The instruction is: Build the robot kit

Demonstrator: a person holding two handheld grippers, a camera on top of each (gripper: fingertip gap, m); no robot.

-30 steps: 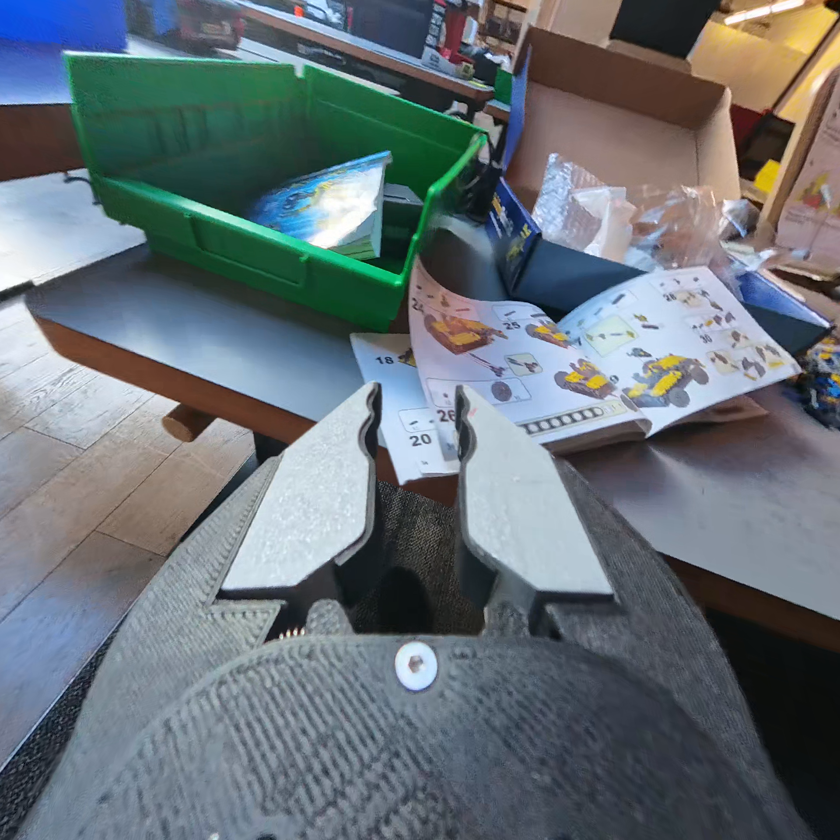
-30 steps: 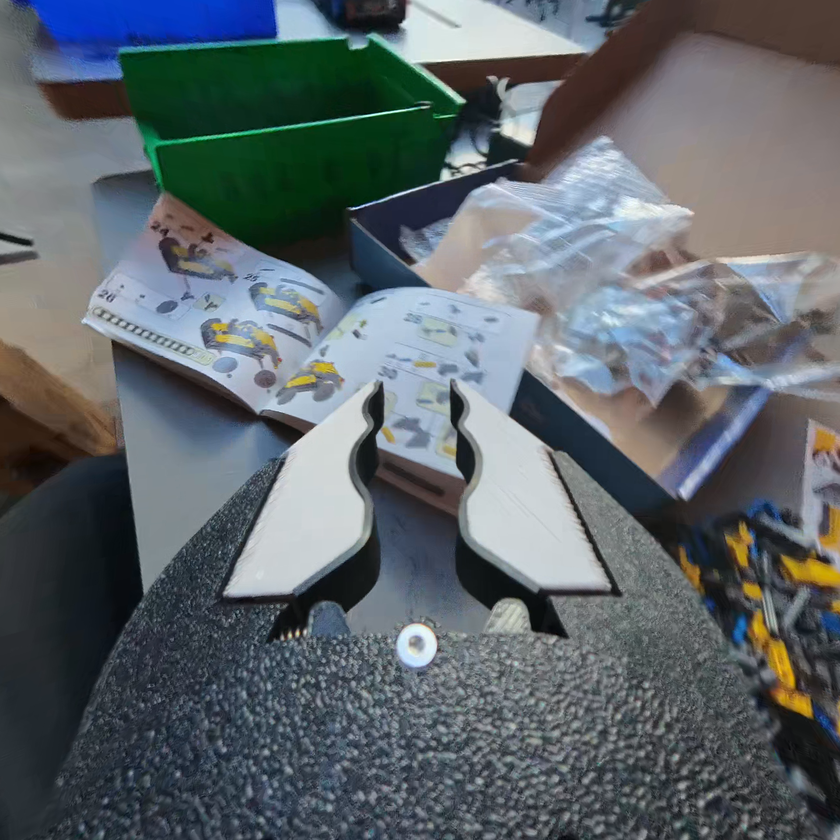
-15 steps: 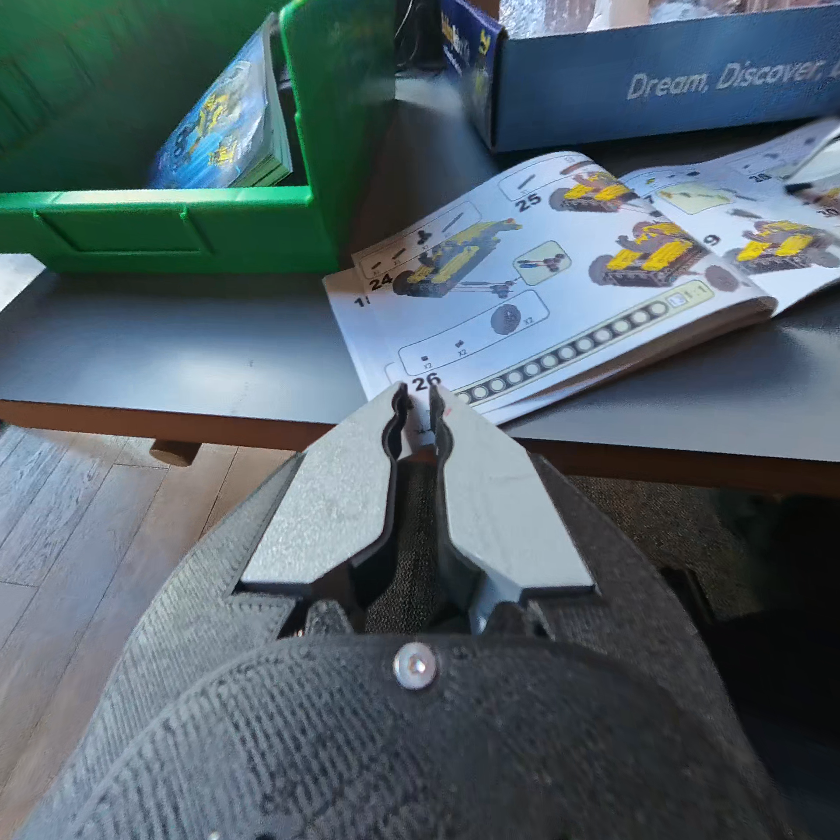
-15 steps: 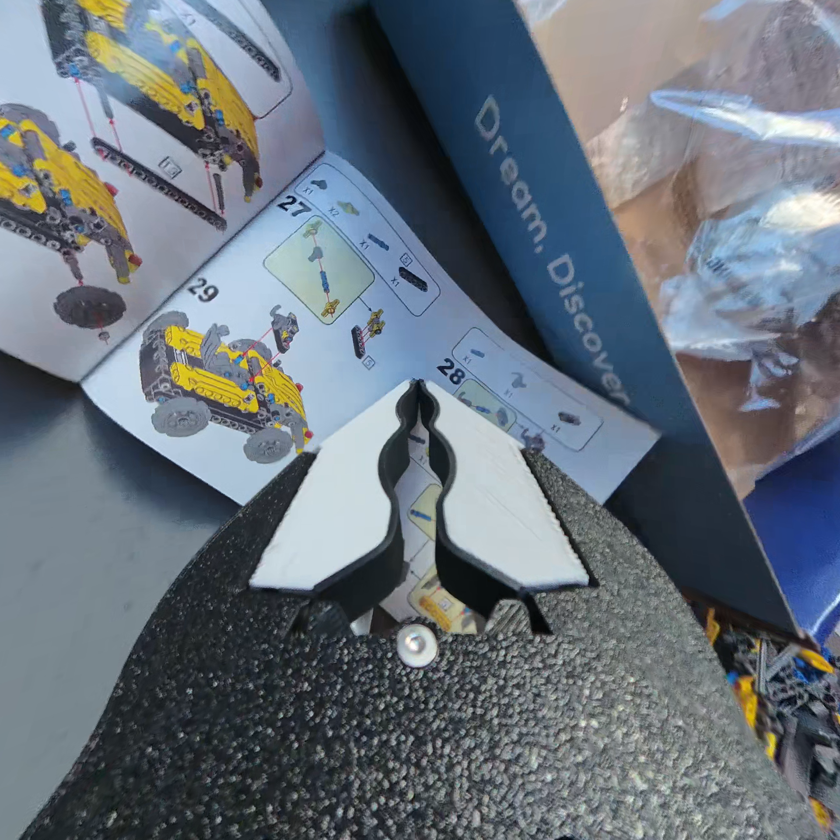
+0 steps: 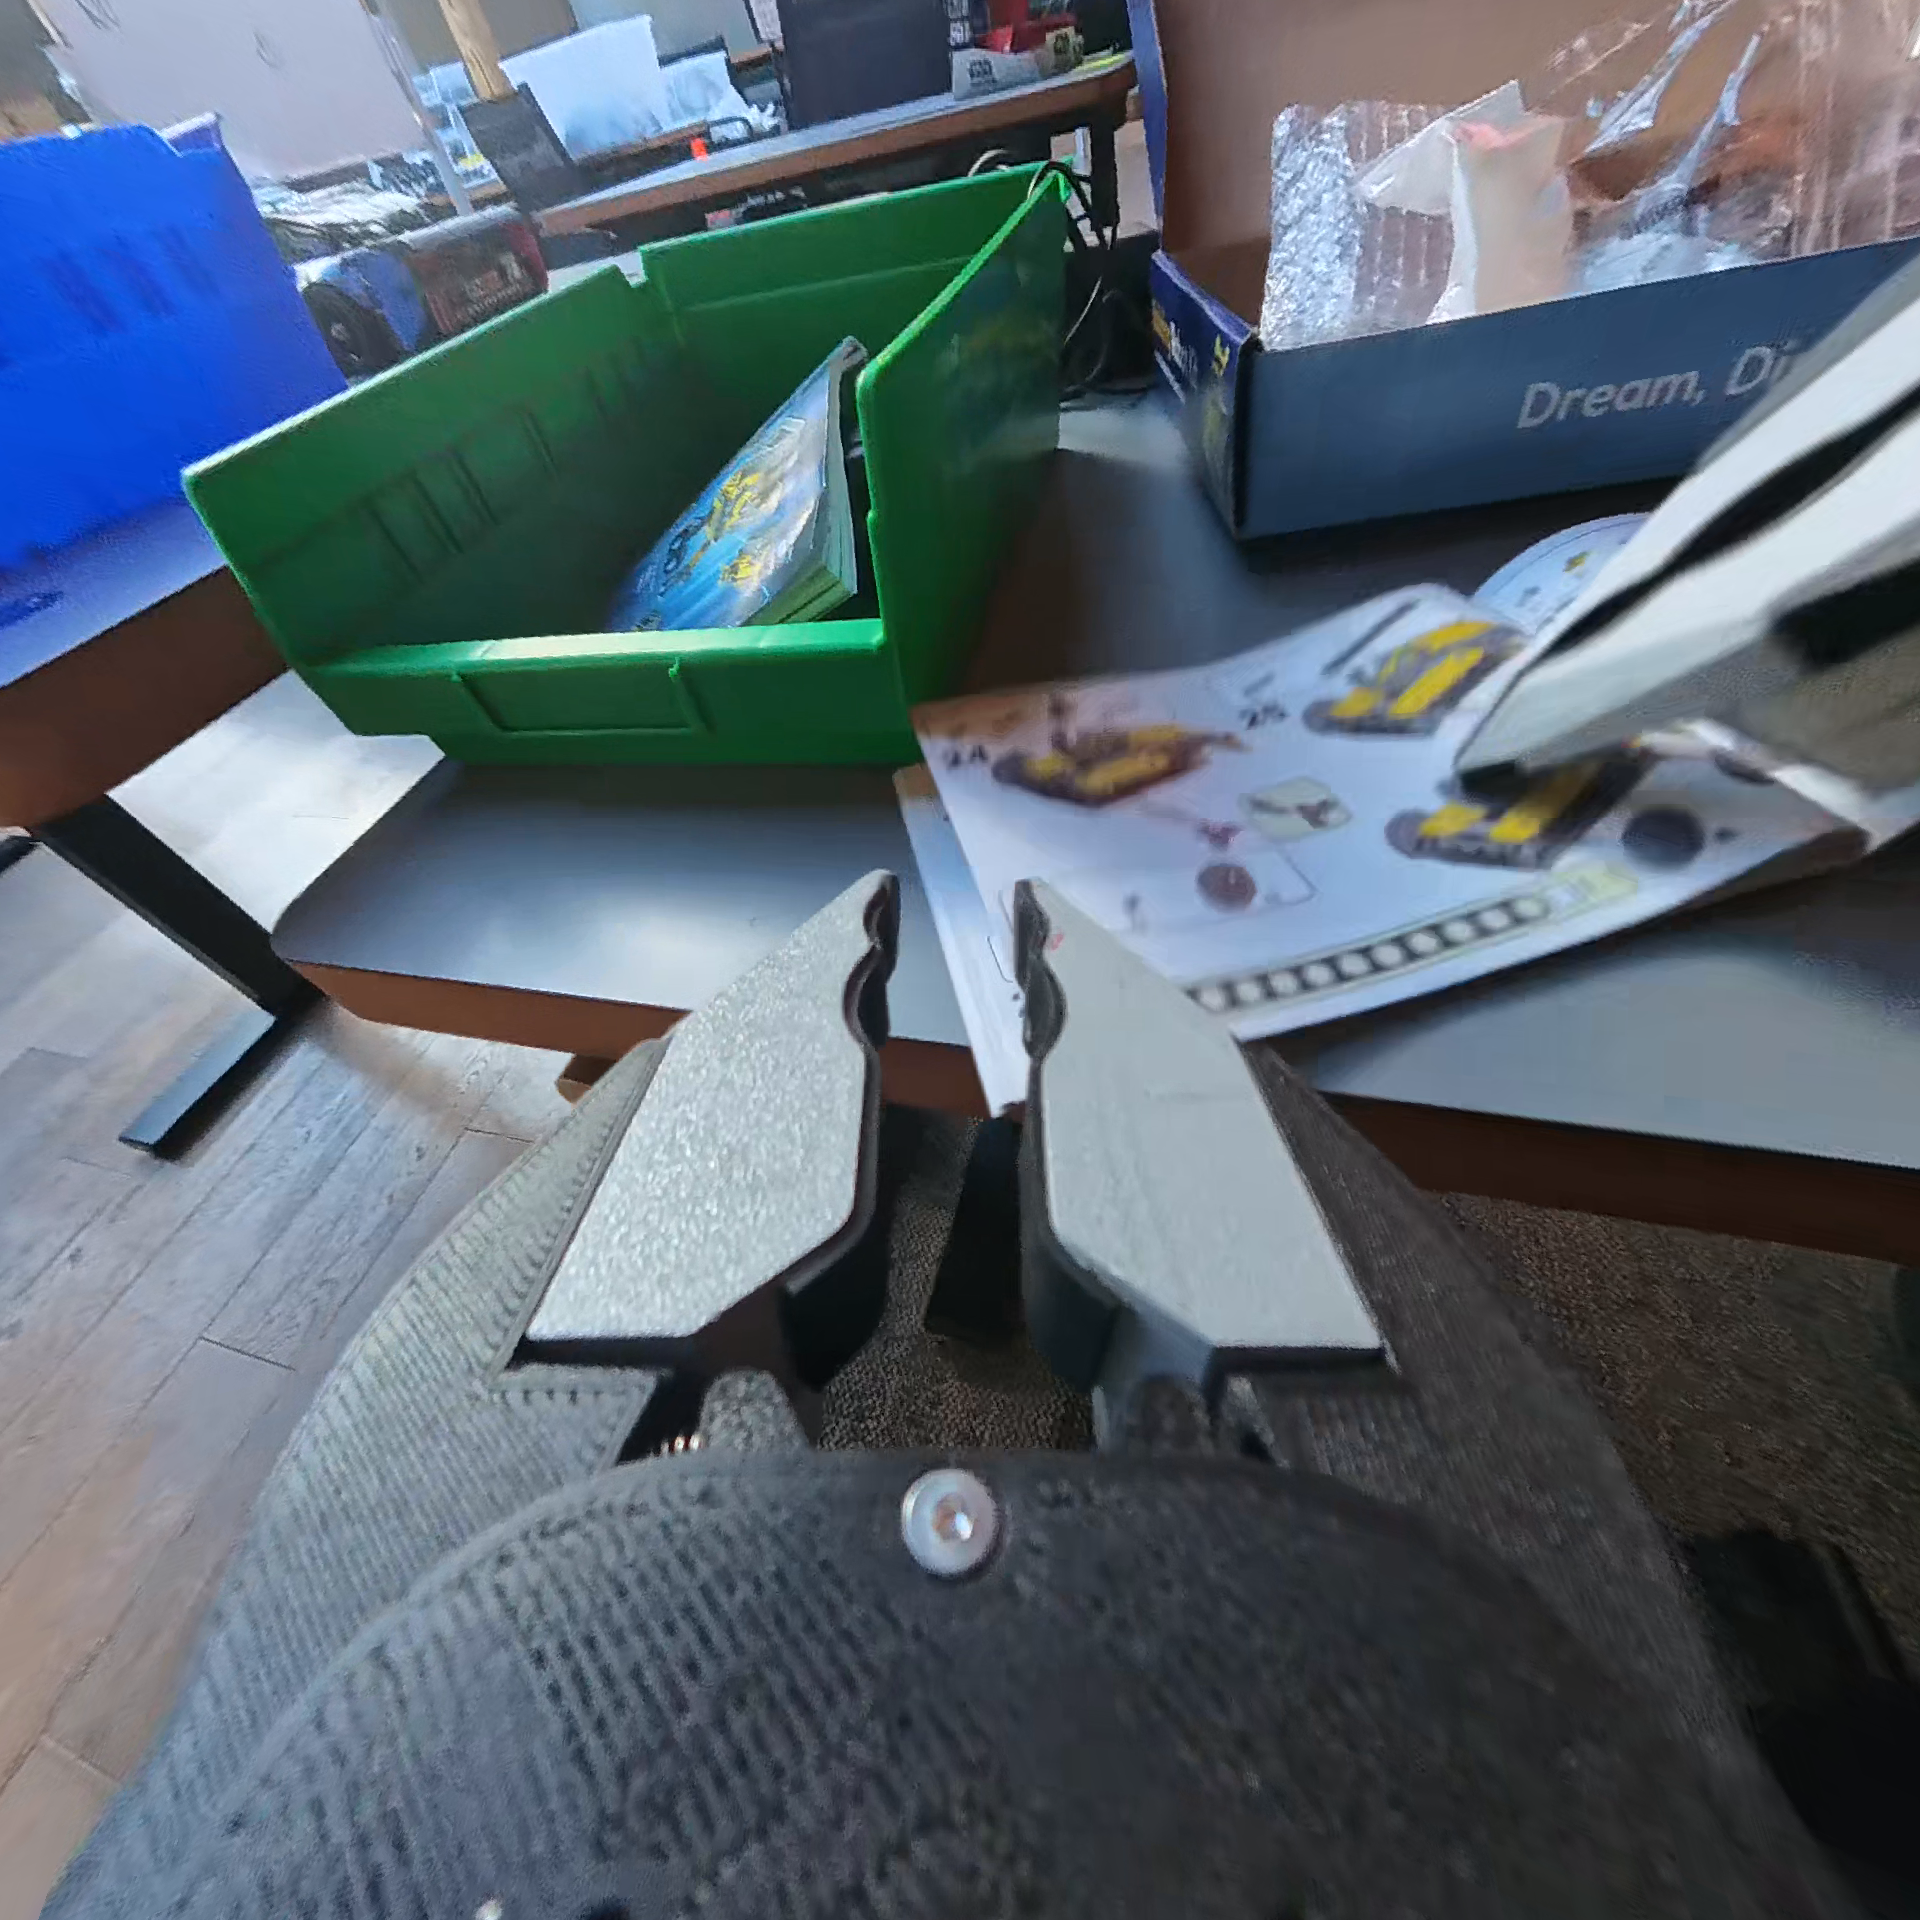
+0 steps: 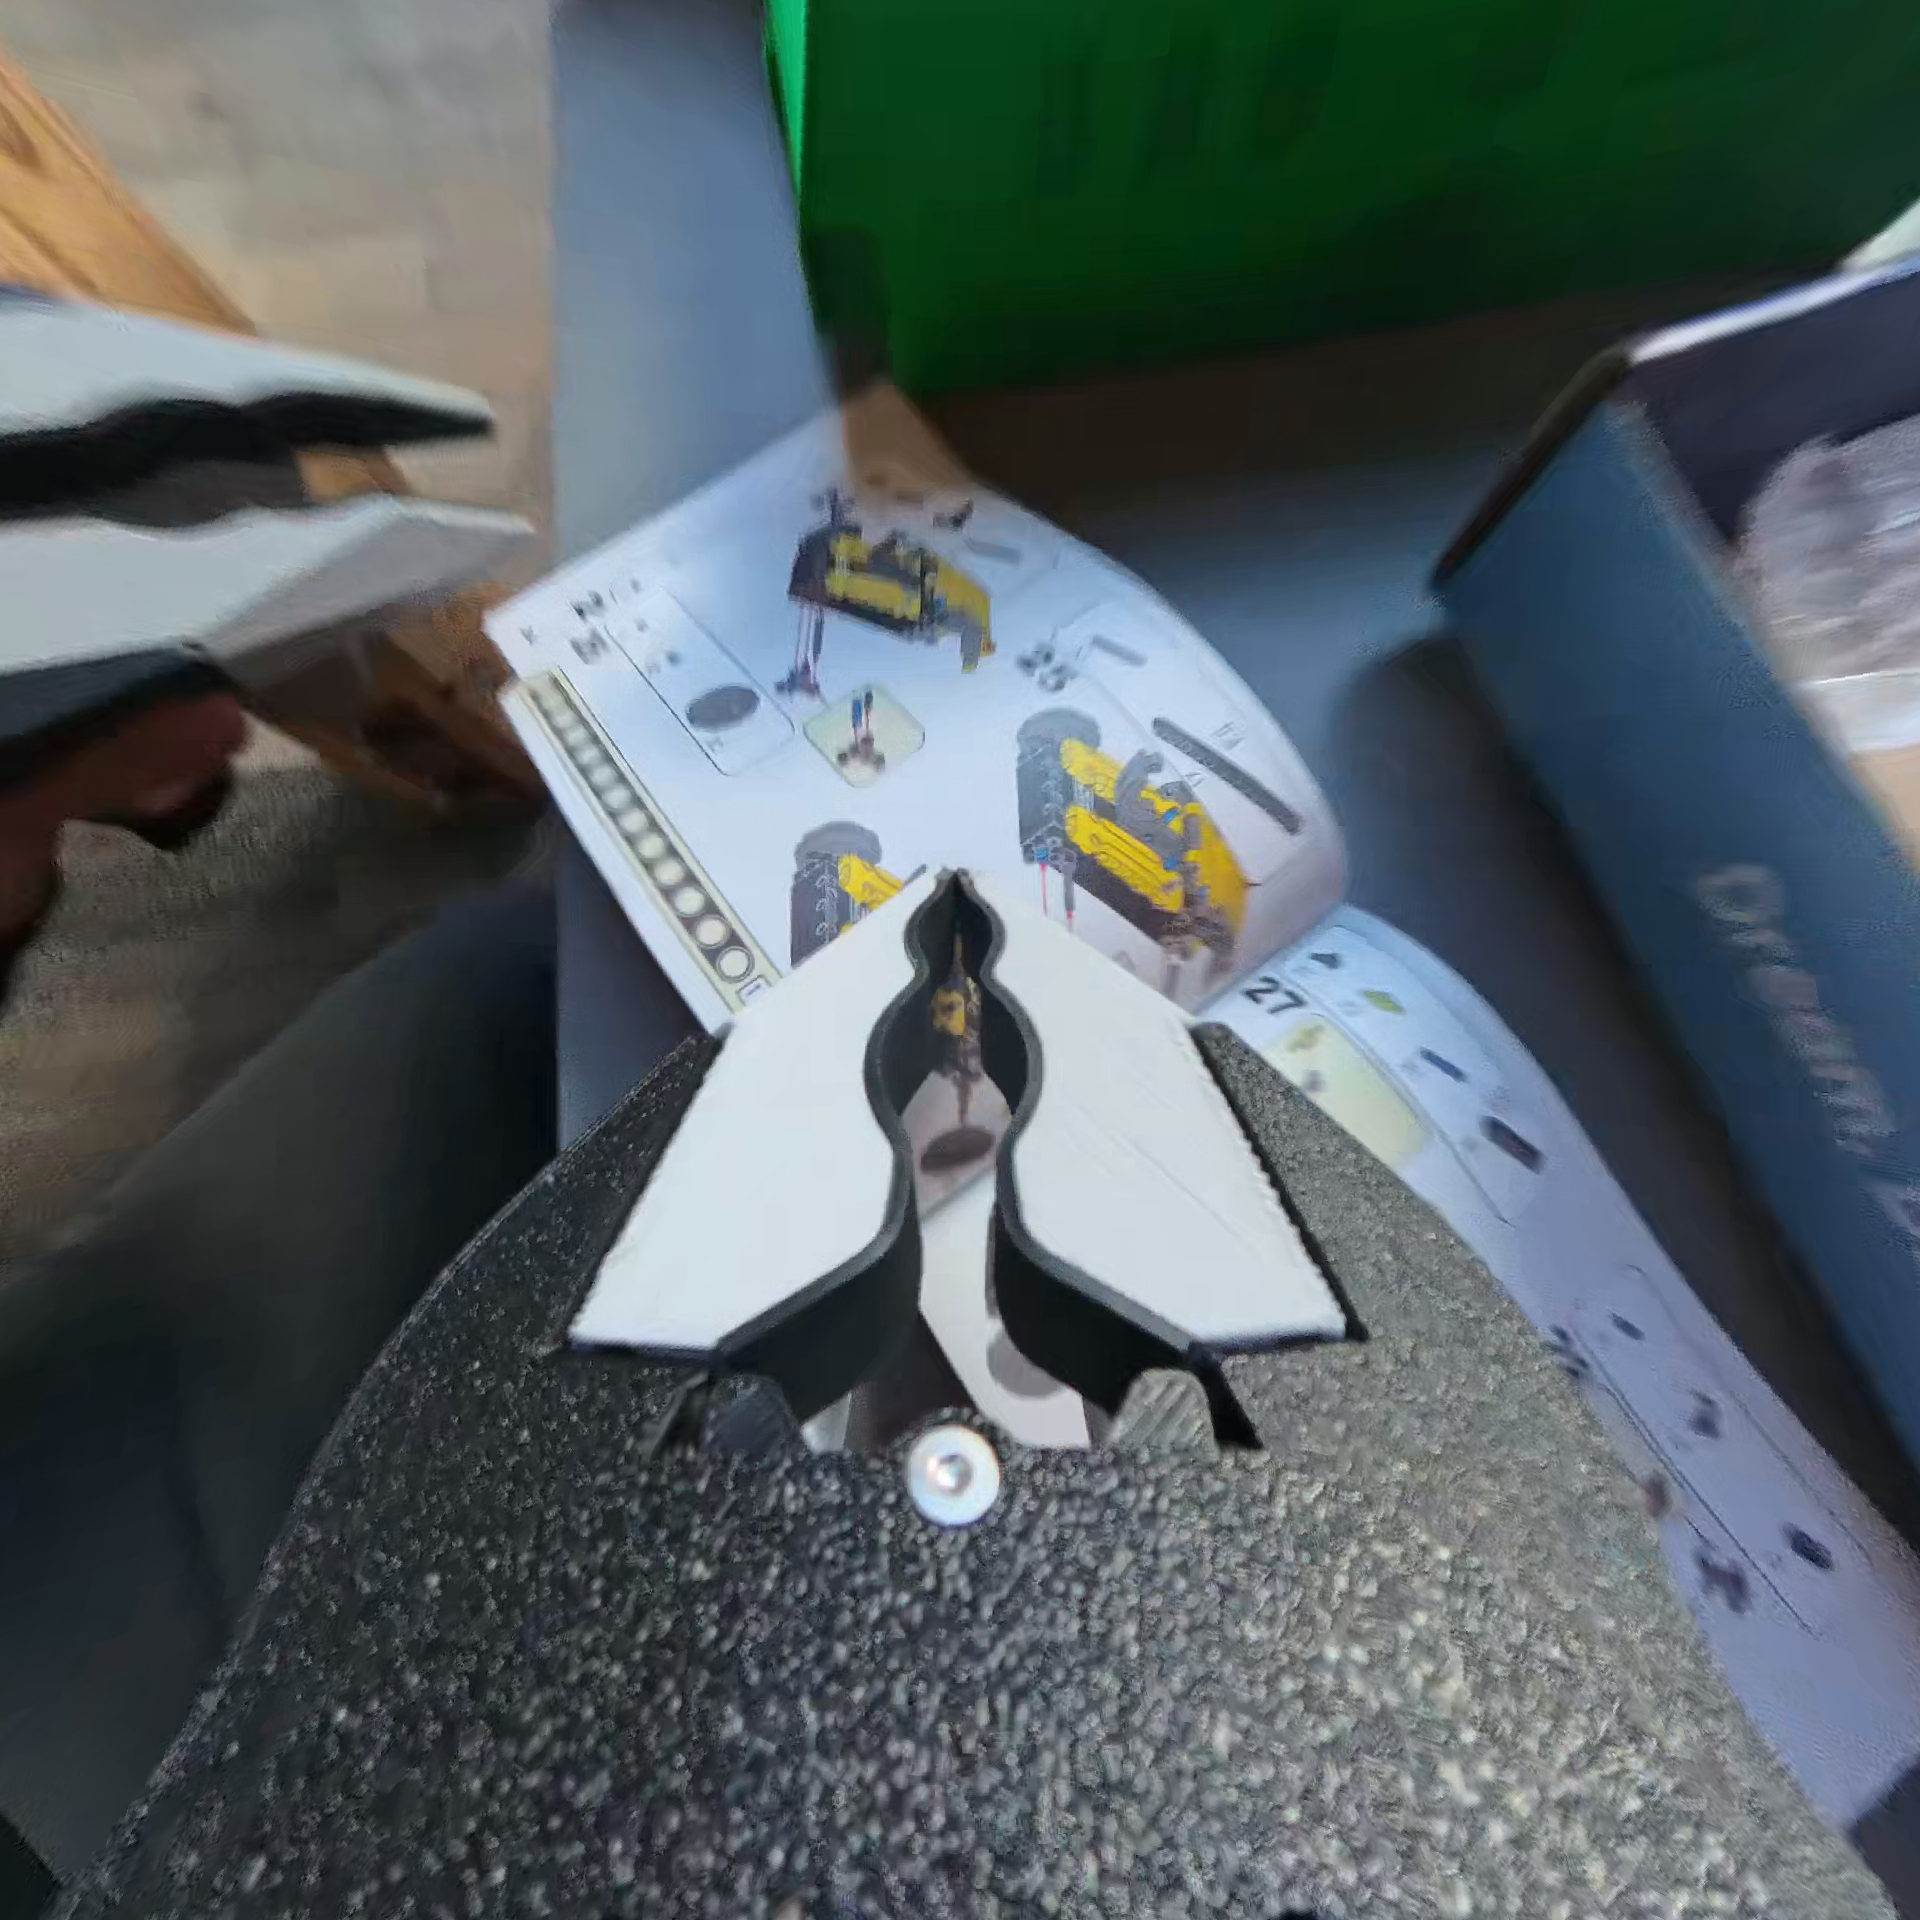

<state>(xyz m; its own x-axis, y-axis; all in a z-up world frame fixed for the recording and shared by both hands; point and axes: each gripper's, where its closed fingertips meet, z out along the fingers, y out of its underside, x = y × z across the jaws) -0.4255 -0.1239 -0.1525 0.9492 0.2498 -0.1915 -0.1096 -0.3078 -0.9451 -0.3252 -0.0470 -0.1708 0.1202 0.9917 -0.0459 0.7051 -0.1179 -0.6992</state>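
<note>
Between the left gripper's (image 5: 954, 935) parted fingers lies the near left corner of an open instruction booklet (image 5: 1299, 831); the fingers stand apart and hold nothing, their tips at the front edge of the grey table (image 5: 623, 894). Whether either finger touches the paper is unclear. The right gripper (image 6: 956, 883) is clenched, its tips meeting over the booklet's left-hand page; in the left wrist view it comes in from the right, tips down on that page, and the paper looks pinched, though blur leaves this uncertain. The booklet lies open and face up, its long axis running along the table's front edge, its spine pointing away from that edge toward the boxes behind. Behind its left page stands a green bin (image 5: 644, 499), open at the top, with a second booklet (image 5: 758, 520) leaning inside against the right wall. Behind the right page sits a blue cardboard box (image 5: 1507, 405) holding clear plastic bags (image 5: 1455, 208).
</note>
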